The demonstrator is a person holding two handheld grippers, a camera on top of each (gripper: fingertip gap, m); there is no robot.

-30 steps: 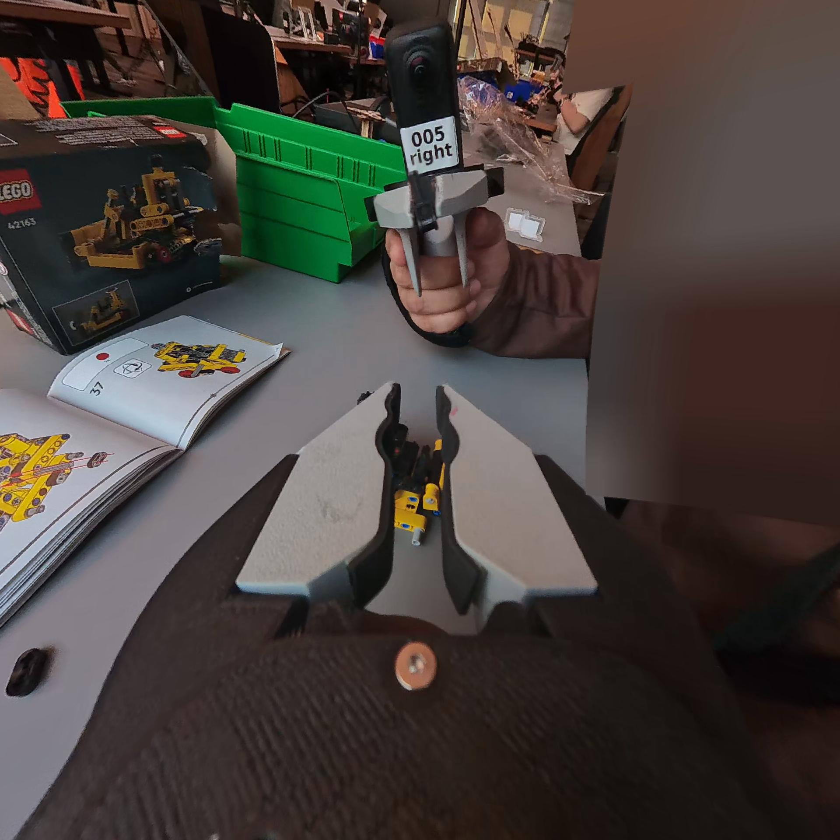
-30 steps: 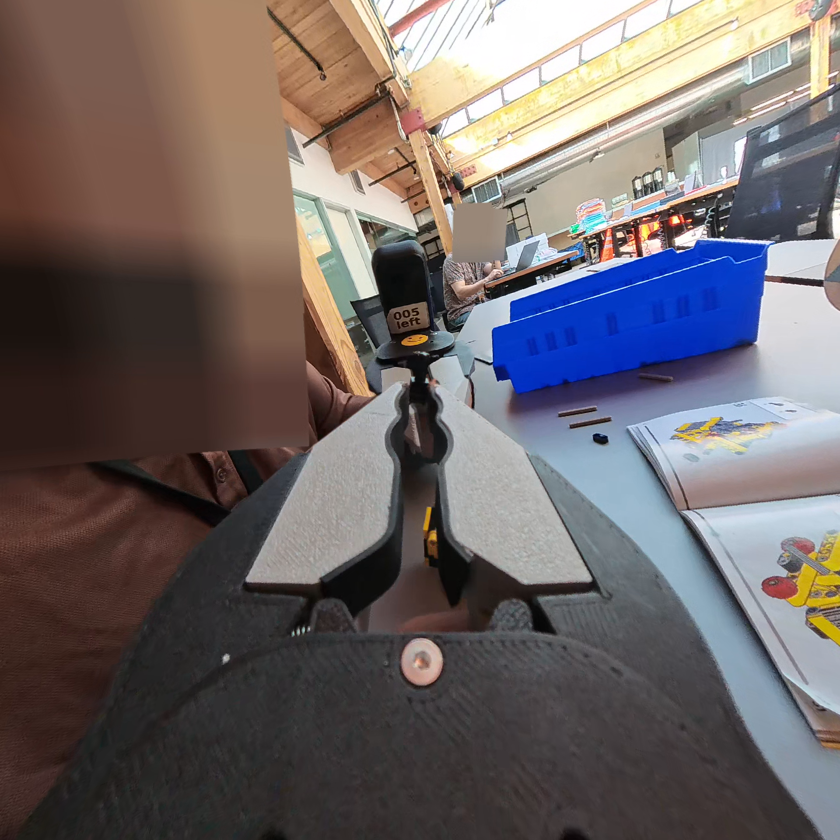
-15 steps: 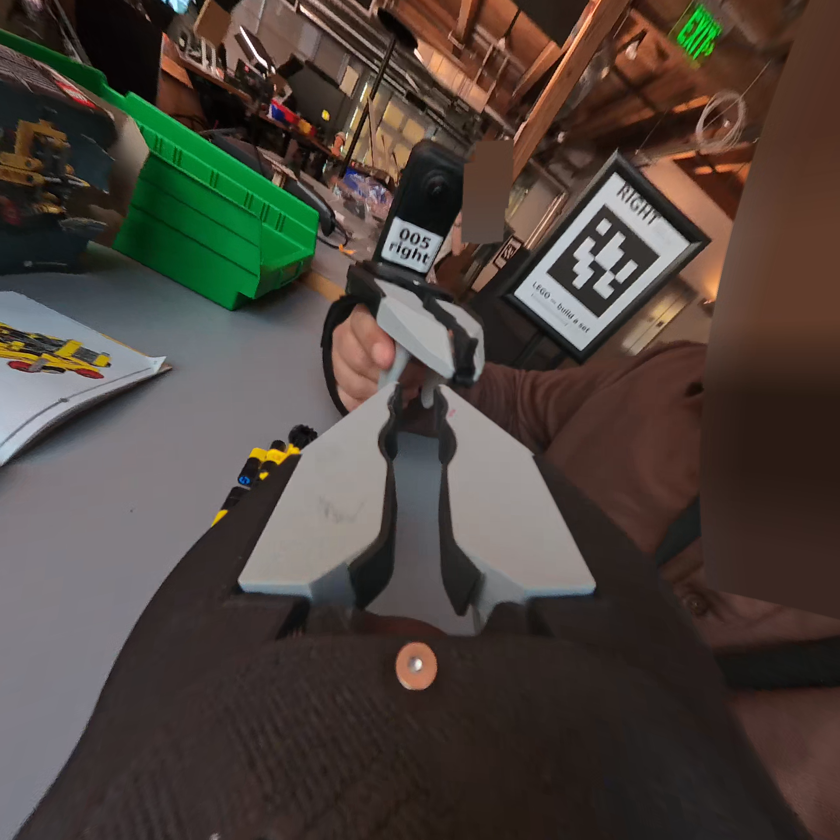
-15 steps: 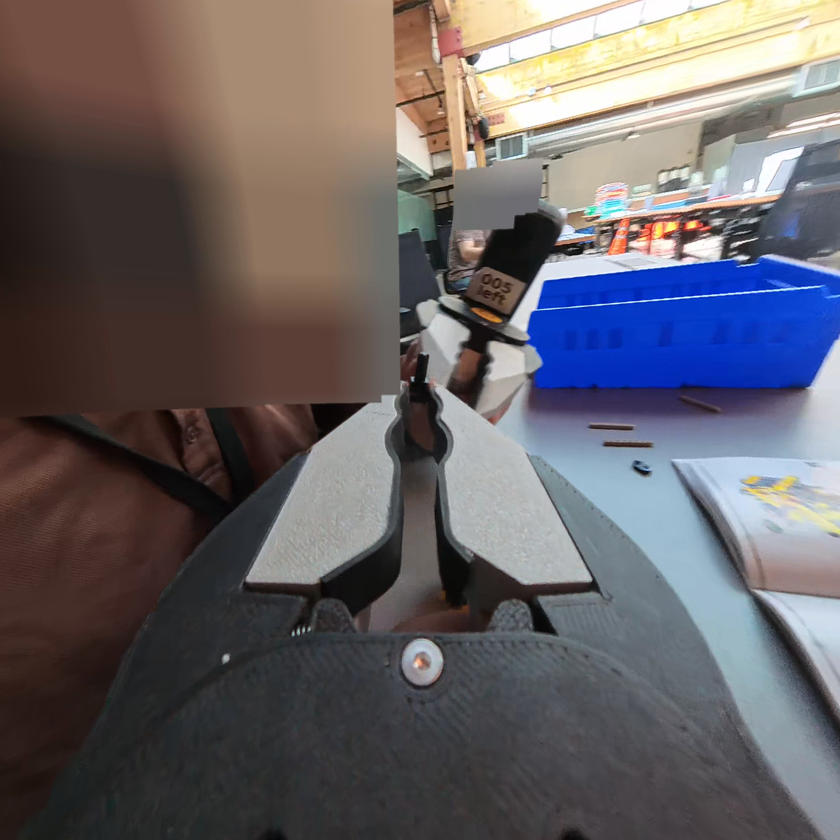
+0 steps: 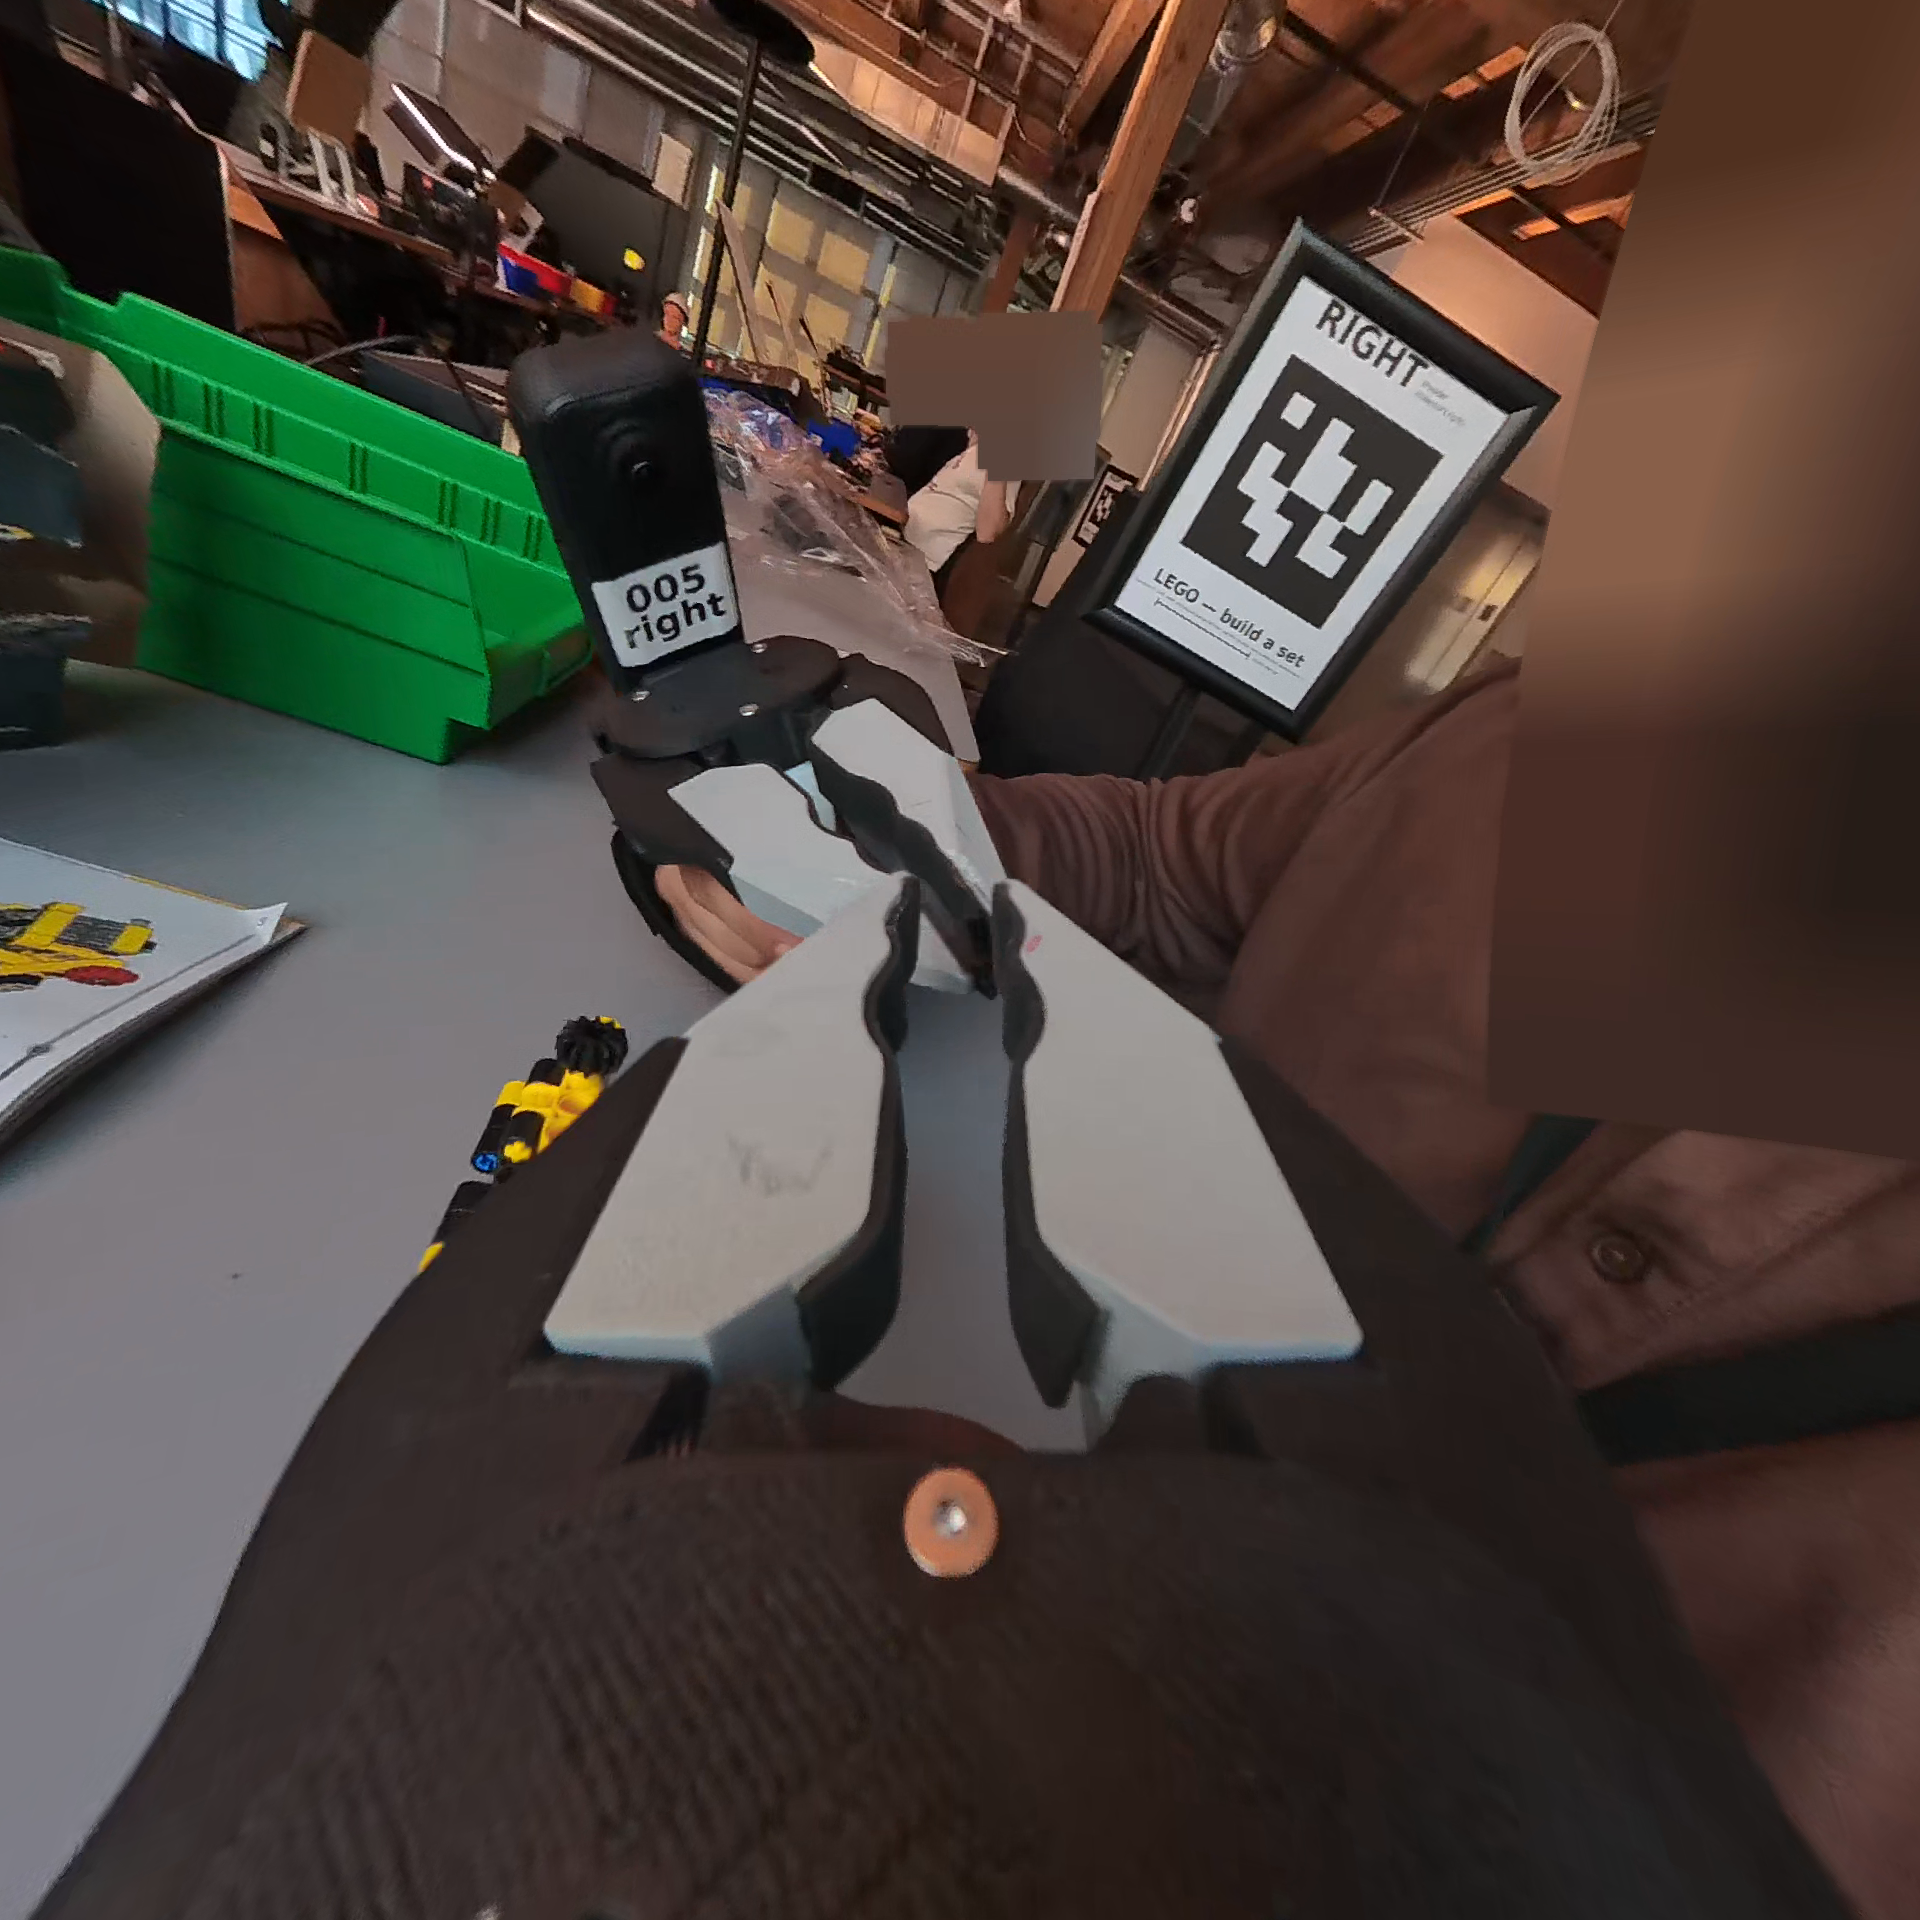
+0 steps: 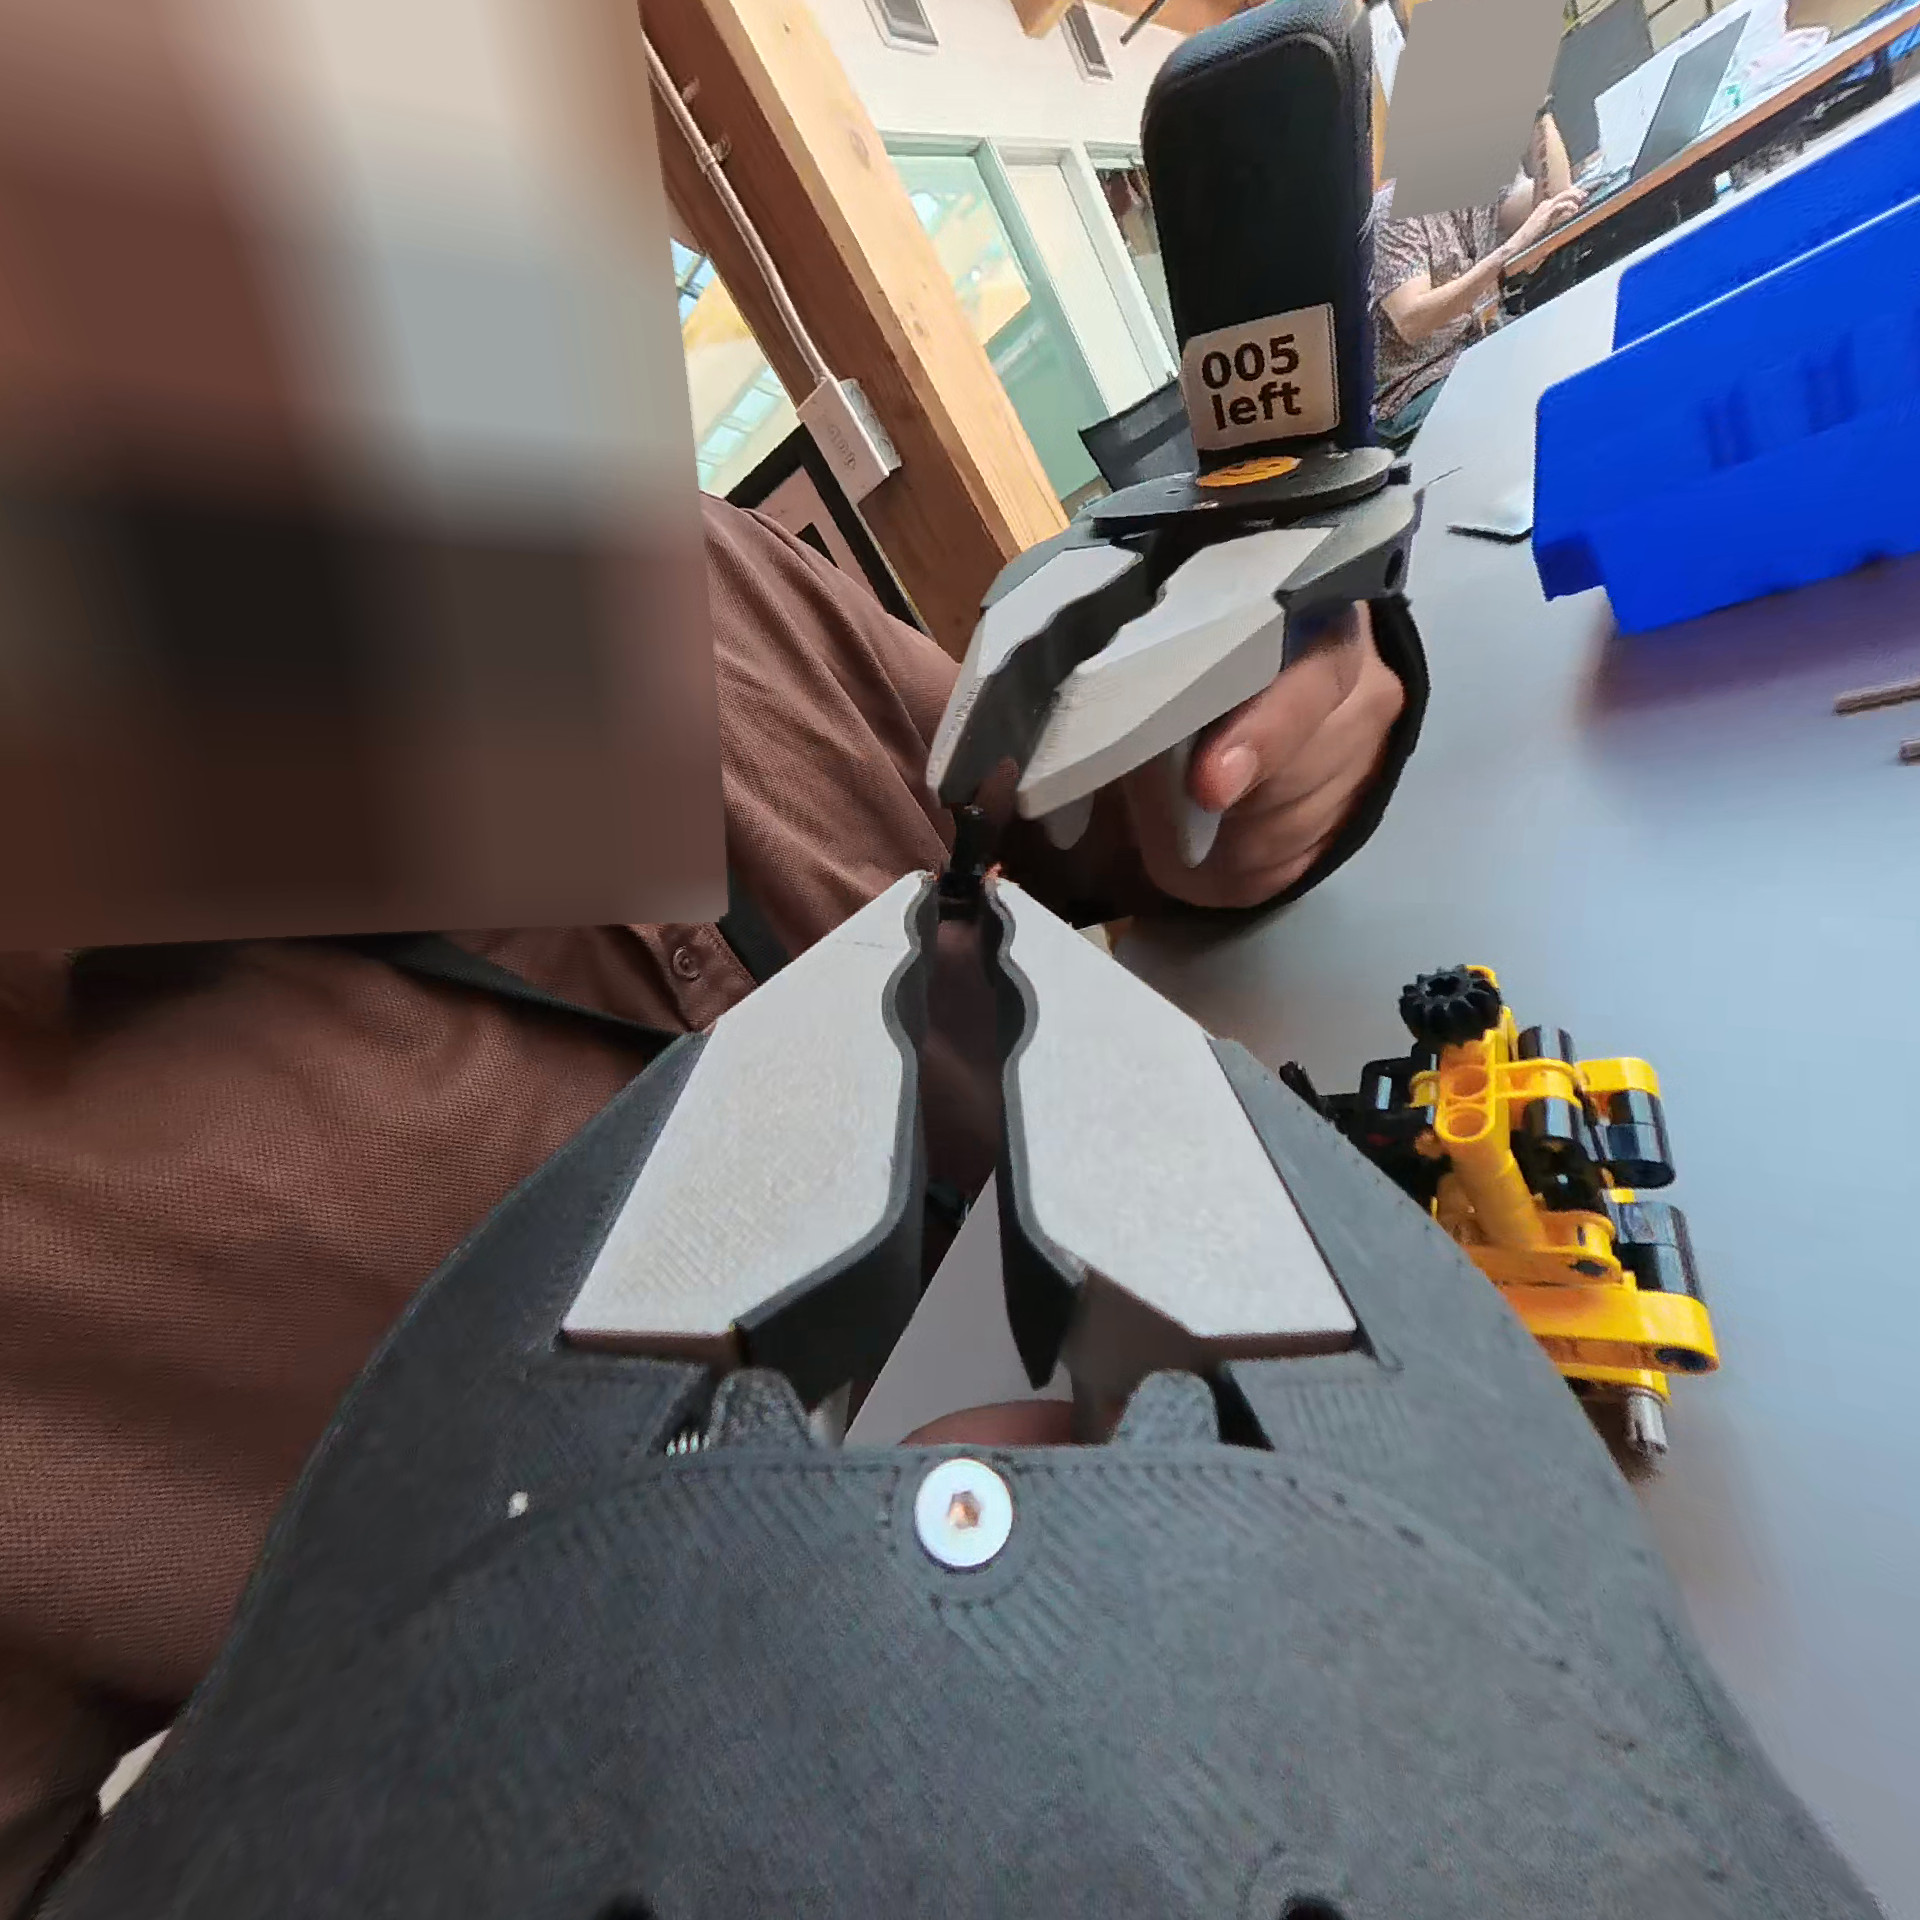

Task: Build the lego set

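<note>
While the yellow and black model (image 6: pixel 1527 1174) lies half-built on the counter (image 6: pixel 1662 831), much remains. The right gripper (image 6: pixel 958 902) pinches a small black pin (image 6: pixel 968 852); the left gripper (image 5: pixel 948 914) has its jaws released, empty.

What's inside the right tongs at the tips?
The right tongs pinch a small black Lego pin at their very tips; its top sticks out toward the left tongs. Its lower end is covered by the fingertips. Farther back, the gap holds nothing.
</note>
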